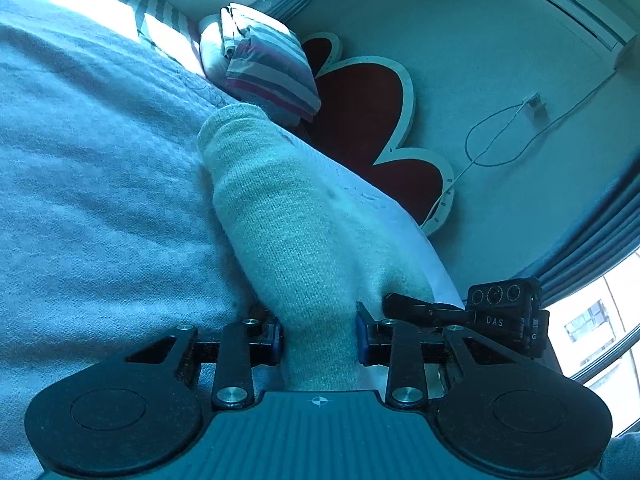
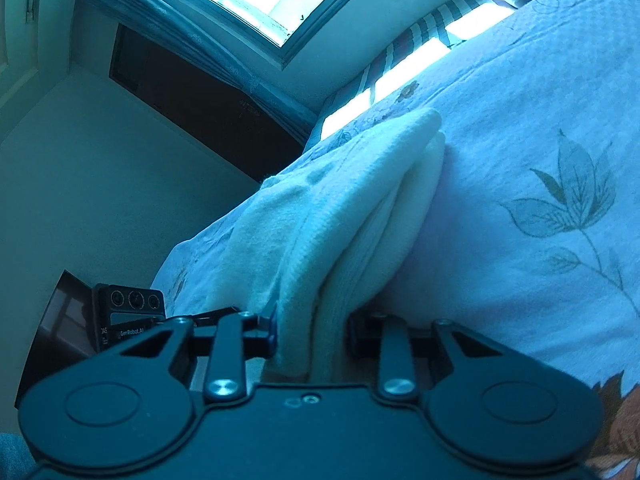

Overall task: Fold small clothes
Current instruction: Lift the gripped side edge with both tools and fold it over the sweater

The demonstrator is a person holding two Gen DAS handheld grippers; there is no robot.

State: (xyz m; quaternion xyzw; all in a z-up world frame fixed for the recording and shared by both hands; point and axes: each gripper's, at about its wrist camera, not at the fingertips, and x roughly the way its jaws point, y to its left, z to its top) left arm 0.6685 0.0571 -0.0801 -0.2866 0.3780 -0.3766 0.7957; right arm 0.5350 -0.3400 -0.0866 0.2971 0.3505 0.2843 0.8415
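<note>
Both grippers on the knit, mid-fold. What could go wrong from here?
1. The right gripper pinches several stacked layers of the cream knit garment; an inner layer may slip out and undo the fold.
2. The left gripper holds thick fabric between widely spread fingers, so the grip may be shallow.
3. The garment lies near the bed edge and could slide off.

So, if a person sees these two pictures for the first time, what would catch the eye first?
First, the pale knit garment, which fills the middle of both views, pinched by the left hand-held gripper and the right hand-held gripper above the bedspread. Next, in the left wrist view, the dark red lobed headboard against the wall behind a striped pillow.
</note>
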